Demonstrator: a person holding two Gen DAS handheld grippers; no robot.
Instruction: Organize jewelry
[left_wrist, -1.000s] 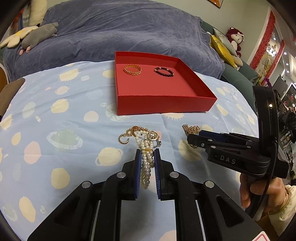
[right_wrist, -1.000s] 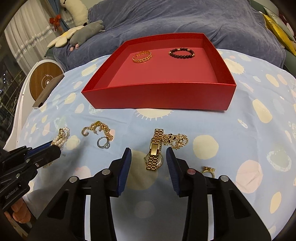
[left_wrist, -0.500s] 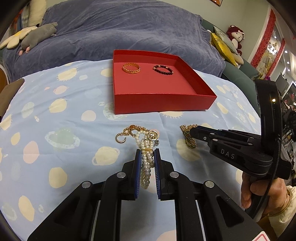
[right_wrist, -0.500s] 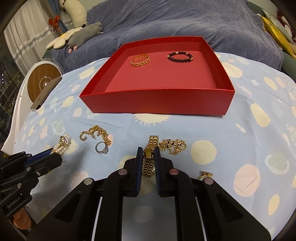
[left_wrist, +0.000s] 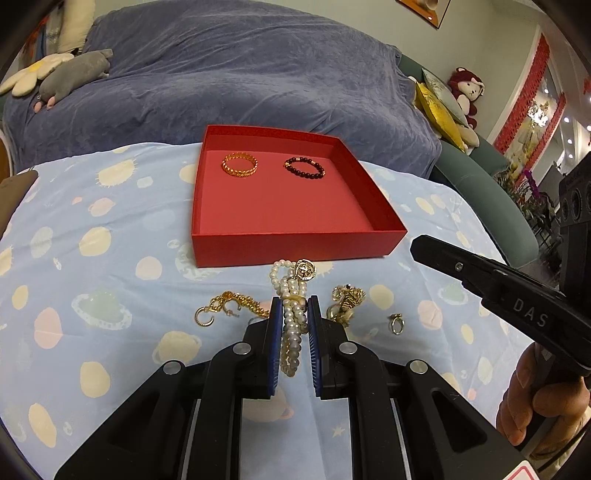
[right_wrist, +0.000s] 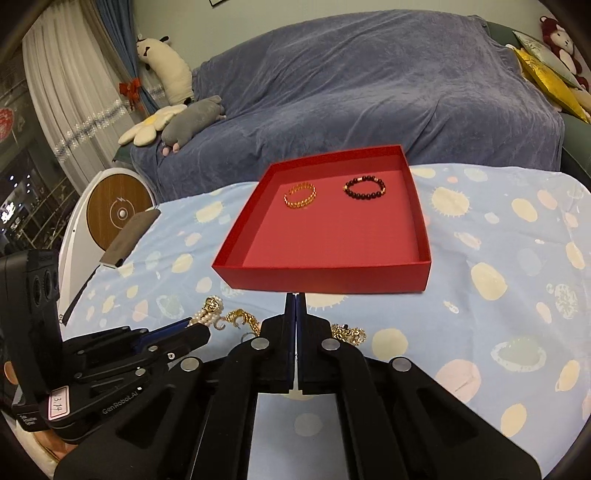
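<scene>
A sofa draped in a blue-grey throw fills the room's far side, plush toys at one end, gold cushions at the other. White curtains hang beside a dark window; red trim lines a lit wall.

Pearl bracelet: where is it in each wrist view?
Left wrist: pearl bracelet at lower centre, clamped between the left hand-held gripper pads, in front of the red box.
Right wrist: pearl bracelet at lower left, at that gripper's tip.
Shared landmark: the red box, holding two bracelets.
</scene>
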